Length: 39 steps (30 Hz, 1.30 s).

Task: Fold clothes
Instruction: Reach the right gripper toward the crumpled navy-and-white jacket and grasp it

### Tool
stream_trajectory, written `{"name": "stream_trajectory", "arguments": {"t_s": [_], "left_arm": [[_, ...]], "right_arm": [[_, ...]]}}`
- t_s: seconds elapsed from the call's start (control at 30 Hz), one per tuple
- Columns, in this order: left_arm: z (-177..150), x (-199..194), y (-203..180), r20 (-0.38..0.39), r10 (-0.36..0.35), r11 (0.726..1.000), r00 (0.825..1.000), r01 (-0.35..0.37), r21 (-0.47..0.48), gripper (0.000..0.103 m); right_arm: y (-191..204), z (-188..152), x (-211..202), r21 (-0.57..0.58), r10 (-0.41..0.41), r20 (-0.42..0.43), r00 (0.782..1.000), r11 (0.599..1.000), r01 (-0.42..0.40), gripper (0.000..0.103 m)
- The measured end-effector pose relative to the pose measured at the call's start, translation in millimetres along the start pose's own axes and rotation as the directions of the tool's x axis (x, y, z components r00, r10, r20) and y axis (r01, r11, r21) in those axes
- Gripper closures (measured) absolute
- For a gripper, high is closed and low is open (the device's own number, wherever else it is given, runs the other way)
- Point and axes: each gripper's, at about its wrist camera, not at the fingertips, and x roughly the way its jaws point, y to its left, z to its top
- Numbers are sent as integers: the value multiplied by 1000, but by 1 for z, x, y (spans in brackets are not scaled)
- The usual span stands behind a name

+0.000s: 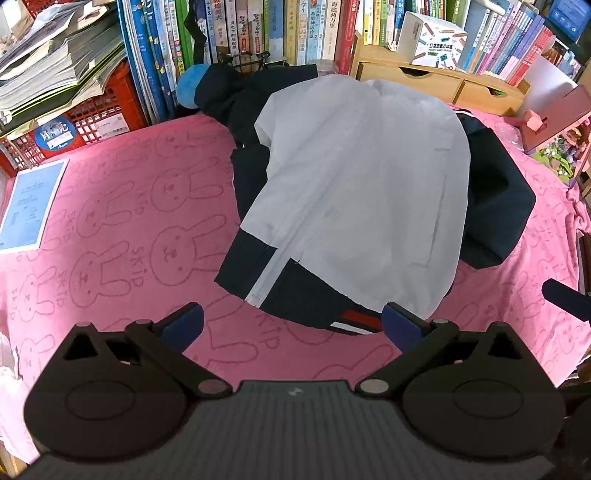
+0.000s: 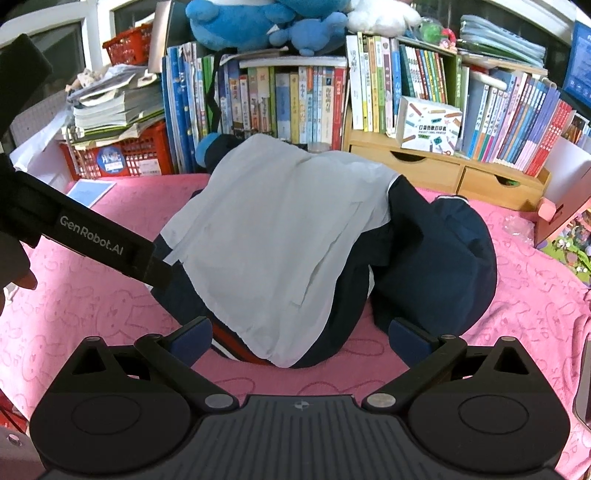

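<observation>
A white and navy jacket (image 1: 354,192) lies in a bundle on the pink rabbit-print cloth (image 1: 122,206). Its white panel faces up, a navy sleeve bulges to the right, and a red and white striped hem (image 1: 360,320) points toward me. My left gripper (image 1: 293,325) is open just short of that hem, holding nothing. In the right wrist view the same jacket (image 2: 273,236) fills the middle. My right gripper (image 2: 301,339) is open with the jacket's near edge between its blue pads (image 2: 192,338), not pinched. The left gripper's black body crosses at the left of that view.
Rows of books (image 1: 258,29) and a red crate (image 1: 99,114) with stacked papers stand behind the cloth. A wooden drawer unit (image 1: 436,79) is at the back right, a blue sheet (image 1: 31,205) lies at the left, and pink items (image 1: 546,118) sit at the right edge.
</observation>
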Motion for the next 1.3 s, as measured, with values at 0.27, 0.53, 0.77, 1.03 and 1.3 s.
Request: {"name": "stream_trajectory", "arguments": {"t_s": [0.27, 0.53, 0.77, 1.03, 1.3], "left_arm": [[3, 2, 4, -7, 15, 1000, 1000, -15, -18, 0], [2, 5, 9, -23, 38, 998, 999, -39, -45, 0], [-1, 2, 16, -22, 62, 995, 998, -64, -73, 0], [-15, -11, 44, -22, 162, 975, 987, -163, -152, 0], [-30, -18, 56, -27, 227, 958, 973, -229, -173, 0]], "right_arm": [[0, -2, 4, -21, 30, -16, 999, 999, -30, 0], [3, -1, 24, -45, 51, -70, 996, 998, -54, 0], [18, -17, 77, -202, -64, -151, 986, 979, 32, 0], [18, -18, 100, -247, -73, -129, 989, 968, 39, 0], [-7, -5, 103, -120, -38, -136, 990, 992, 22, 81]]}}
